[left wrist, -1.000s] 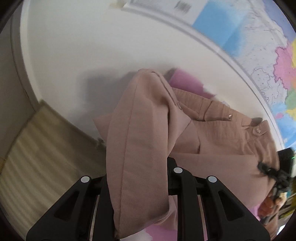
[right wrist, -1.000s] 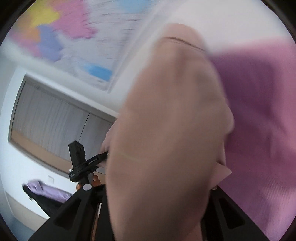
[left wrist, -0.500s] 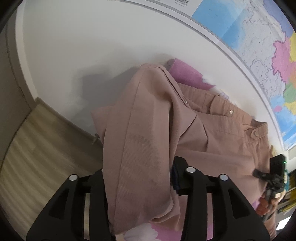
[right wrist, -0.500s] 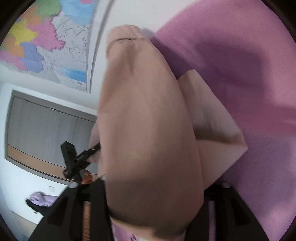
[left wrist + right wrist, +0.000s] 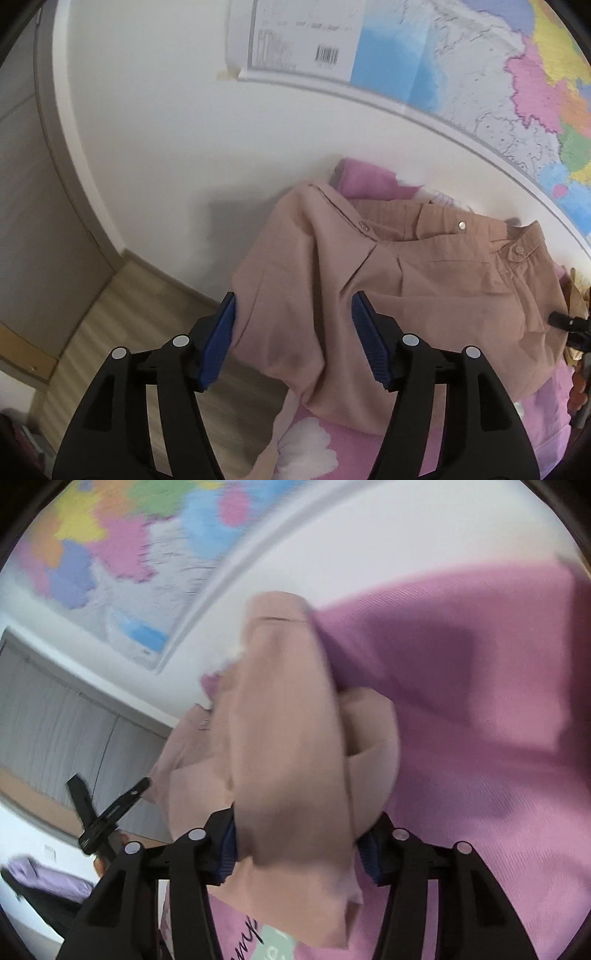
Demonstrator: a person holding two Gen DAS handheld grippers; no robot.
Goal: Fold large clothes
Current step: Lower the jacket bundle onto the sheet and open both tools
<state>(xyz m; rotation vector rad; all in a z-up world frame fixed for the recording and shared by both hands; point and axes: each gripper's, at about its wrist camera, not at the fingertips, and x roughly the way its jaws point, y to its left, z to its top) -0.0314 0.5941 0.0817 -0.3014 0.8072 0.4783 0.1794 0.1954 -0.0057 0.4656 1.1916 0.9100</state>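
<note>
Folded trousers released on the bed

Both the left gripper (image 5: 293,341) and the right gripper (image 5: 299,843) have just been opening, jaws wide around the soft, limp pink trousers (image 5: 399,291); best gripped by the waistband at the pink bedspread's (image 5: 480,709) wall edge.

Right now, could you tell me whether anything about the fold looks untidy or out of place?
Yes. The tan trousers lie bunched and uneven on the pink bedspread, and one folded corner hangs past the bed's edge over the wooden floor instead of lying flat.
</note>
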